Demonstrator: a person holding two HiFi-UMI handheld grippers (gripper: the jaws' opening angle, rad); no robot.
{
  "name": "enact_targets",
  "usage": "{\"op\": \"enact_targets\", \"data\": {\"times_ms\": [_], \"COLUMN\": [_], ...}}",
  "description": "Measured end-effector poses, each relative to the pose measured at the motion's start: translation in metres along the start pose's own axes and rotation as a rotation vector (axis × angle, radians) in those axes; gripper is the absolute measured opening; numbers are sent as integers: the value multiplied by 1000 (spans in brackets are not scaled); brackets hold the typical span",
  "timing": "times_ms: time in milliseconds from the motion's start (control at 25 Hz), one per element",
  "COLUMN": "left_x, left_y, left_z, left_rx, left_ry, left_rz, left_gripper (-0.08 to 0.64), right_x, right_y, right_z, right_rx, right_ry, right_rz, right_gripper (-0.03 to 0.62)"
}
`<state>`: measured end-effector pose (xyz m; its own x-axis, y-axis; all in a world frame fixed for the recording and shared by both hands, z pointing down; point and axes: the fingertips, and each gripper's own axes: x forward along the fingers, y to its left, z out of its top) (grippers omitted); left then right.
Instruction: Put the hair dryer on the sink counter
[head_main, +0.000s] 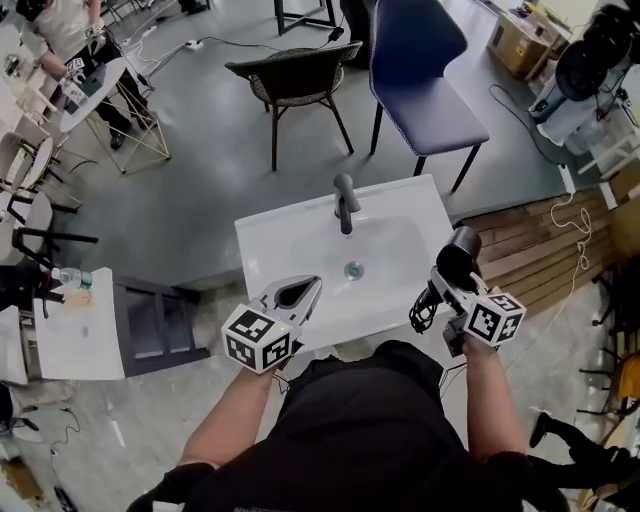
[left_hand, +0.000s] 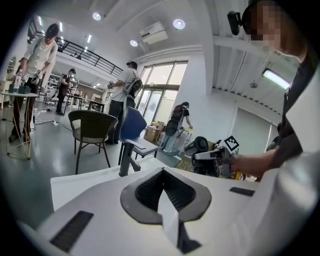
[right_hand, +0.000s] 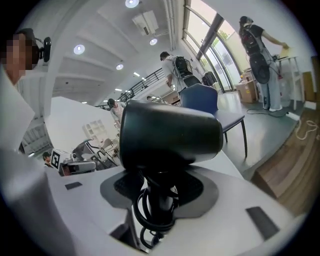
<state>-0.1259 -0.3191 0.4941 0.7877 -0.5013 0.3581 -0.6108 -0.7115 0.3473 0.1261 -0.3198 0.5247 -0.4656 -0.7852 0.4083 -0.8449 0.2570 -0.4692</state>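
The right claw is clamped on the handle of the black hair dryer. The barrel stands above the jaws and the coiled cord hangs just below them. The claw hovers at the right edge of the white sink counter. The rim under it looks narrow, so I would lower slowly, lay the dryer flat with the basin to the claw's left, and release only once it rests. The left claw, jaws together and empty, waits well to the left.
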Motion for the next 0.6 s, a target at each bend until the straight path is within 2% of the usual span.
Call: {"op": "enact_targets", "data": {"times_ms": [160,320,600], "left_x": [0,2,15], "left_y": [4,12,11], "left_z": [-1,1,15], "left_rx": [-5,-23,-77], "left_ry": [12,4,-43], "left_rz": [-2,32,100], "left_gripper": [0,0,0], "right_x": [10,30,95], "right_y": [-22,-46,-85], "right_z": [2,17,19], "right_rx": [-71,-213,-409], "right_ry": [72,171,455], "right_rz": [-85,-138,-159], "right_gripper": [176,176,176]}}
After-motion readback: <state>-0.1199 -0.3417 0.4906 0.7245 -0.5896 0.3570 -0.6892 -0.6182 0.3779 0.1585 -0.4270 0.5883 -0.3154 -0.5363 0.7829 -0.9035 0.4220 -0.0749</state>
